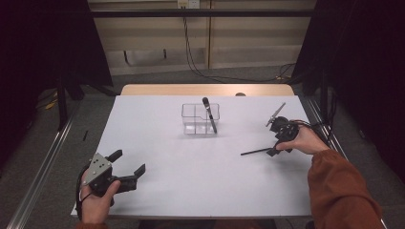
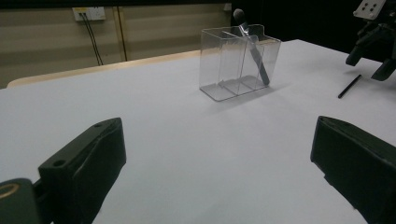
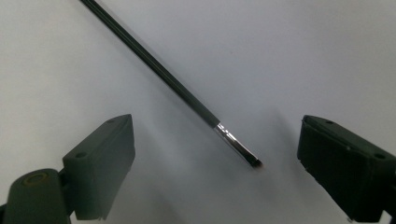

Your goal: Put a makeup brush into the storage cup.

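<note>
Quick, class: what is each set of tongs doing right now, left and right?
Left tongs: open, holding nothing, above the white table.
Right tongs: open, jaws either side of the thin brush lying on the table, not gripping it.

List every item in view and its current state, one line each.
Clear organizer: upright on the white table, mid-table, one brush inside.
Large brush: leaning in the organizer's right compartment, head up.
Thin brush: lying flat on the table, ungripped, its tip between the right gripper's jaws.
Left gripper: open, holding nothing.
Right gripper: open, poised over the thin brush.
</note>
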### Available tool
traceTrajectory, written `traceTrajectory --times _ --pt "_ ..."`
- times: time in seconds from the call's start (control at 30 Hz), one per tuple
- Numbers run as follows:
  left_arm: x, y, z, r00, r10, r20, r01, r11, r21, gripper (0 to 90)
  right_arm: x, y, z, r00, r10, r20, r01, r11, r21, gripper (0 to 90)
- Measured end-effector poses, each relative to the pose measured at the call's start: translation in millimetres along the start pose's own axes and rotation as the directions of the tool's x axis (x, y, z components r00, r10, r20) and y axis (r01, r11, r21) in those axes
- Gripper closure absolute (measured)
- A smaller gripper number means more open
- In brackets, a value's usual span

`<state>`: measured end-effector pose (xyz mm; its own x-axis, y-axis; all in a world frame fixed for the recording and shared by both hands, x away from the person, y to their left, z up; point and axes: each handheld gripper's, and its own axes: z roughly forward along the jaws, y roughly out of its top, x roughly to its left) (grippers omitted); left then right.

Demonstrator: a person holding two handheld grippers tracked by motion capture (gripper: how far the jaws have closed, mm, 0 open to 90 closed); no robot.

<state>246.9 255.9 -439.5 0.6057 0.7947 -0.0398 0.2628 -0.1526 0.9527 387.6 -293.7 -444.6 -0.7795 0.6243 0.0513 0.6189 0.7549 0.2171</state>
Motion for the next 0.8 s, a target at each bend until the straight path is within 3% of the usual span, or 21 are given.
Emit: traceTrajectory --times 0.17,0.5,0.57,0.73,0.8 --pt "0.0 -0.3 0.1 1.0 -0.001 0.002 0.001 1.0 0.002 3.4 -0.6 4.1 3.6 0.9993 -0.036 -0.01 0.036 0.999 0.013 25.1" --pt "-1.2 -0.8 2.3 0.9999 0.009 0.01 -0.009 0.9999 0.013 3.5 -2.5 4.8 9.8 0.9974 -0.072 -0.008 0.072 0.996 0.059 36.7" --pt "-1.0 -1.0 2.4 0.9999 0.006 0.009 -0.006 0.9999 0.013 3.4 -1.8 5.2 9.7 0.998 -0.063 -0.004 0.063 0.996 0.062 37.4" --pt "-1.1 -1.4 3.1 0.9999 0.003 0.013 -0.003 0.9999 0.013 3.5 -0.8 4.9 10.8 0.9944 -0.106 0.004 0.106 0.993 0.055 36.2" --pt "-1.3 -1.5 3.4 0.9999 0.001 0.012 -0.001 0.9999 0.014 3.5 -0.1 4.2 12.4 0.9943 -0.105 -0.019 0.105 0.993 0.05 27.6"
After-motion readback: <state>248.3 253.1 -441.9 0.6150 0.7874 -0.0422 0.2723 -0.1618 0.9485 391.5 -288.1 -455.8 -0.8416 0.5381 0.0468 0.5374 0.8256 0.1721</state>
